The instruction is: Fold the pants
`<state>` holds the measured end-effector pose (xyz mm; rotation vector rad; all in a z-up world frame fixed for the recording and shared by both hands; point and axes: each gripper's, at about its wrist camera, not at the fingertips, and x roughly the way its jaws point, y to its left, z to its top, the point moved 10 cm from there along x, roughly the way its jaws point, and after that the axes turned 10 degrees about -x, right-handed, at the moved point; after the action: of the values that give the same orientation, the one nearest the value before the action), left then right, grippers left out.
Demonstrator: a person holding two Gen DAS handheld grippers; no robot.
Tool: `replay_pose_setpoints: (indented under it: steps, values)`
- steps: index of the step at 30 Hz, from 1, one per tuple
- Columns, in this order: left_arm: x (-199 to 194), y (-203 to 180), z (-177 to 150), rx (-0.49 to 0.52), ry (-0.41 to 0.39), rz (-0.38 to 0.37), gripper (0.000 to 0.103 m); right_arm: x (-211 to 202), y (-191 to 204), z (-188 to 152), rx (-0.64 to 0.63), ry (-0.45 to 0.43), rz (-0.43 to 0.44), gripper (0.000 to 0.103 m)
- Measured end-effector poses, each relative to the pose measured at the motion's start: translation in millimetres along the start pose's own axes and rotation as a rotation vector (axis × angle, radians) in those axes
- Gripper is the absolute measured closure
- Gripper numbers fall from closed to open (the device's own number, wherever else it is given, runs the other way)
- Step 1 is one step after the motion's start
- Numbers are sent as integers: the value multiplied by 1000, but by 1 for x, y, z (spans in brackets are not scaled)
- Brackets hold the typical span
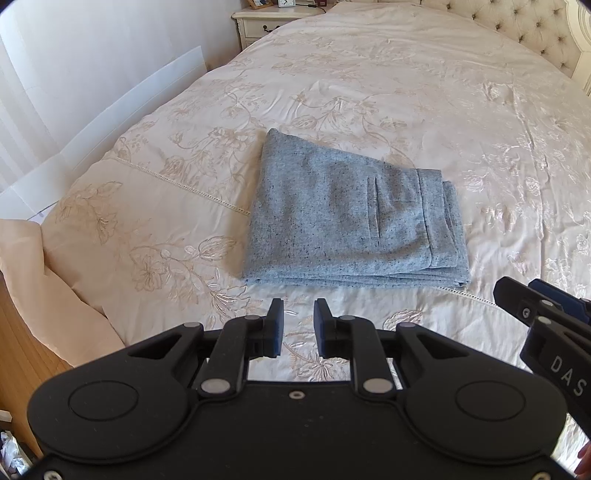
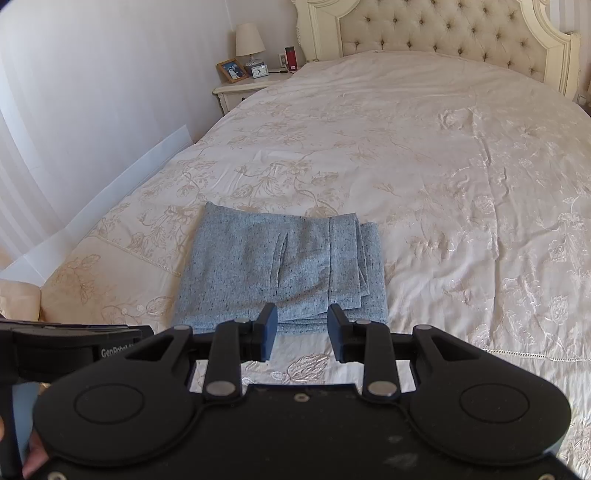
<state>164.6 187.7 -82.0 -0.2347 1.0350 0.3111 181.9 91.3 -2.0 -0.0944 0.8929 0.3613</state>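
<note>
Two black tongs hang above the near end of a wide bed, both with their blue-padded jaws parted and nothing between them. The left tongs (image 1: 298, 328) show a narrow gap, with only the cream embroidered bedspread (image 1: 406, 92) visible through it; the right tongs (image 2: 302, 330) stand somewhat wider, and they too grip nothing. In the left wrist view the right tongs enter at the right edge, close beside the left pair. The pair of speckled light-blue woven pants (image 1: 351, 218) lies folded into a compact, roughly rectangular stack on the bedspread, near the foot of the bed and toward its left side, just beyond both sets of tongs and touched by neither. A slit pocket and the waistband show on the top layer, and the edges of the lower layers peek out along the right and near sides of the stack. In the right wrist view the near edge of the pants (image 2: 280, 266) appears just behind the jaw tips. At the far end stands a cream tufted headboard (image 2: 443, 33), and beside it a pale wooden nightstand (image 2: 240, 90) carries a small lamp with a cream shade (image 2: 250, 42), a framed photo (image 2: 232, 70) and a small clock (image 2: 259, 70).
</note>
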Motion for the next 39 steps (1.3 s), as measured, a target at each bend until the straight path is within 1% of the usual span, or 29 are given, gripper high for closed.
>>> replay_pose_setpoints:
  steps: [19,29,39]
  values:
    - [3,2,-3,0,20,13,76,4,0,-3,7,7,6,71]
    - [7,-2,-2,14,22,11,76,9,1,-2,20,18,3,70]
    - [14,-1,-1,34,40,15,76,17,3,-3,35,37,4,70]
